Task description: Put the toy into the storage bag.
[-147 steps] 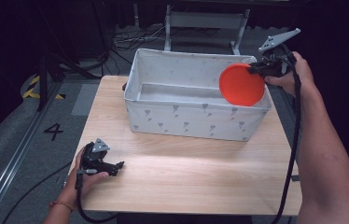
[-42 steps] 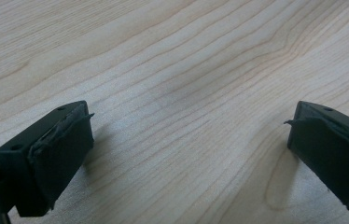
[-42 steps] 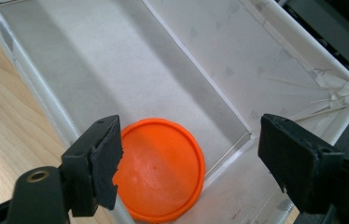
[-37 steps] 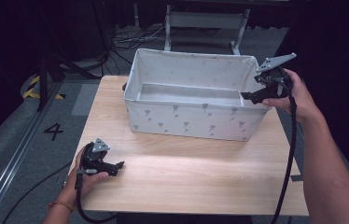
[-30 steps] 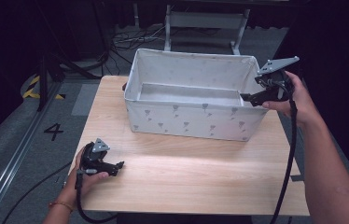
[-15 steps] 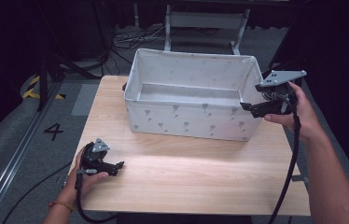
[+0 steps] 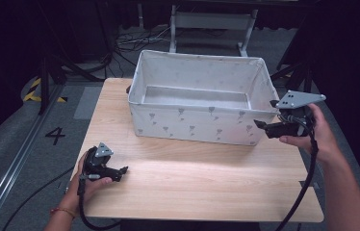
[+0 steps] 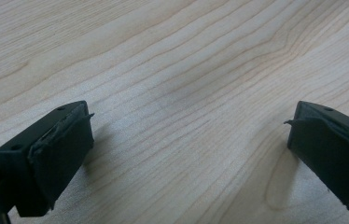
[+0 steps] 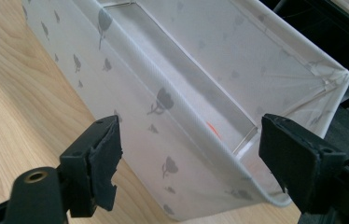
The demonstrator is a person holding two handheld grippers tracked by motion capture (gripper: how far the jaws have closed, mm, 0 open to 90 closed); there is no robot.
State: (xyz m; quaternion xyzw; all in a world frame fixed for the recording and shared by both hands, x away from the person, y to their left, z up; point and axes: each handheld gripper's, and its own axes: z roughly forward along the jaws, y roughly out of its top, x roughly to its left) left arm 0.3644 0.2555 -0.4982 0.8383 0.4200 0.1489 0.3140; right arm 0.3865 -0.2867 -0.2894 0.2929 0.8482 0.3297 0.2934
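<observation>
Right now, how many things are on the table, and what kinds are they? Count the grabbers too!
Fabric boxes: 1, the white fabric box with grey prints.
Grippers: 2, the left gripper down at the table and the right gripper beside the box's right end, both with jaws apart and nothing between them.
Orange things: 1, a small orange patch inside the box; what it is cannot be told.
Total: 4

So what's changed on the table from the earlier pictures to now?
The right gripper held an orange disc over the fabric bin's right end; the disc is out of its fingers now, and a sliver of orange shows low inside the bin. That gripper, open and empty, has drawn back toward the person, outside the bin's right corner. The left gripper stayed open on the table; the bin hasn't moved.
</observation>
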